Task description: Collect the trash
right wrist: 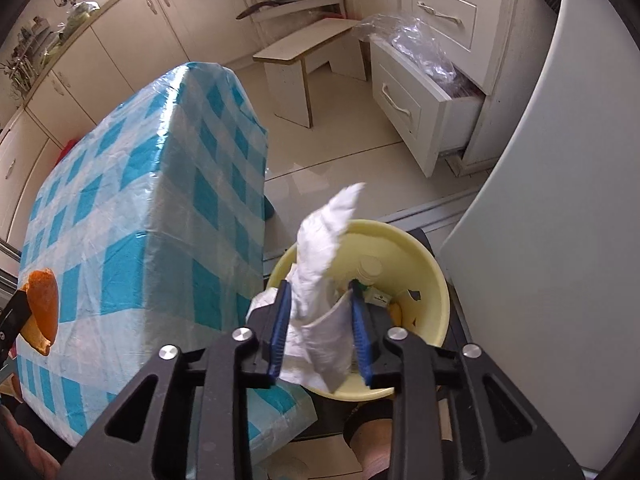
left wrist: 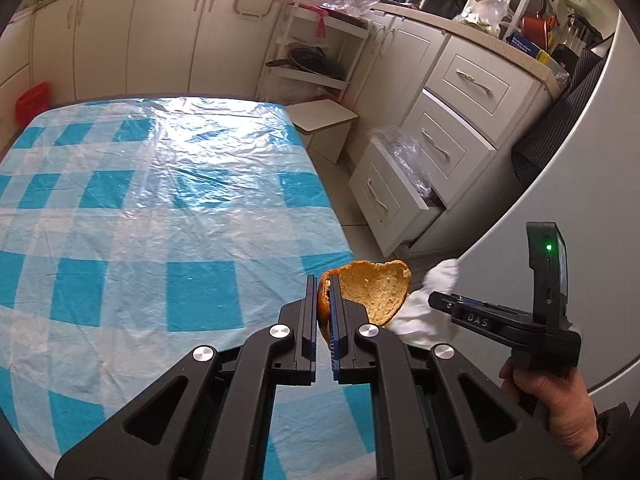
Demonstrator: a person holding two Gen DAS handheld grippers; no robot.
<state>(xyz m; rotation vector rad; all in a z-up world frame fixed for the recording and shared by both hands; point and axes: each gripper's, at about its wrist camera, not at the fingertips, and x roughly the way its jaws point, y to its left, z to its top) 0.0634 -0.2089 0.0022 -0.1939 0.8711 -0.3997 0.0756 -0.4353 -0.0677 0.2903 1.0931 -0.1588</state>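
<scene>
Left gripper (left wrist: 324, 312), jaws nearly closed, pinches a bread slice (left wrist: 374, 294) by its edge: light, dry, crumbly. Right gripper (right wrist: 320, 328), jaws half open, loosely holds a soft crumpled tissue (right wrist: 320, 280) over the yellow bin (right wrist: 424, 256).

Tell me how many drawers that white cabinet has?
3. Top drawer, shut. Middle drawer, shut. Bottom drawer, pulled open, with clear plastic sticking out of it. Others may be hidden out of view.
</scene>
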